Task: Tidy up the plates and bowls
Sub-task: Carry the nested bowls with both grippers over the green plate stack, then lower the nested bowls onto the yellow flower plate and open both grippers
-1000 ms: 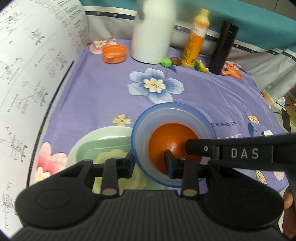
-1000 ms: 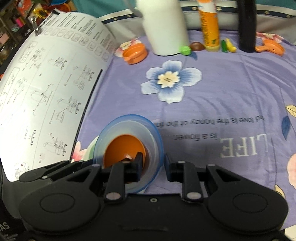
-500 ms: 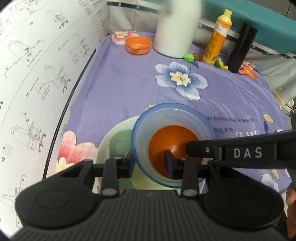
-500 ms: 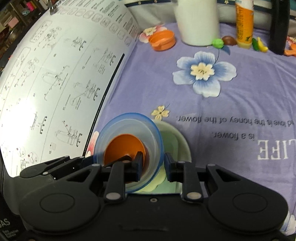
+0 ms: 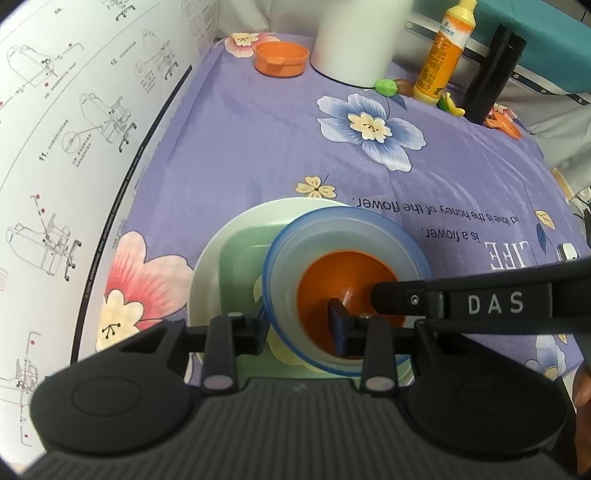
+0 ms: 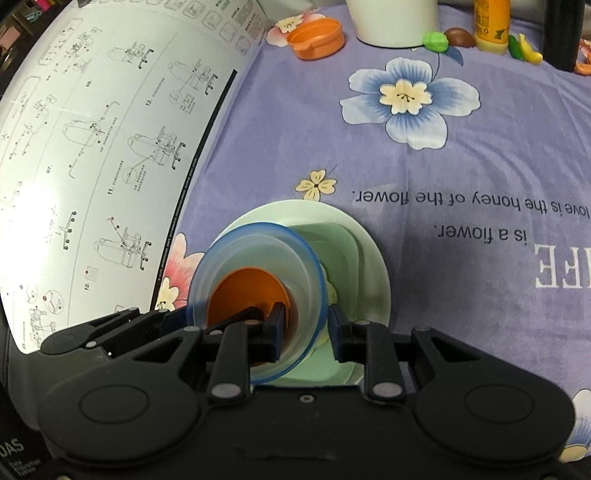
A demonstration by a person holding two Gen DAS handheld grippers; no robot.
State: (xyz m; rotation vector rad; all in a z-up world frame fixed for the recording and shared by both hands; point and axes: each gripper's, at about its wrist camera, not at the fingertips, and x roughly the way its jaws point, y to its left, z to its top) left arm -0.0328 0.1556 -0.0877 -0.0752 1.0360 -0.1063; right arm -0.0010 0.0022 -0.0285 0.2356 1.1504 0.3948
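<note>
we hold the blue-rimmed bowl [image 5: 343, 254] with an orange bowl [image 5: 343, 288] nested inside, over the green plate [image 5: 236, 251]. our left gripper [image 5: 299, 325] and right gripper [image 6: 306, 326] each pinch opposite rim walls. the bowl hides much of the plate's centre; whether they touch, we cannot tell.

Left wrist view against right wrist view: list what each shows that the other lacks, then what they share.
Only the left wrist view: the right claw's "DAS" arm crossing in, and the whole yellow bottle.

Only the right wrist view: the brown toy beside the green one, and cluttered shelves past the instruction sheet.

Both: the blue bowl with the orange bowl nested inside, pinched at its rim over the green plate.
</note>
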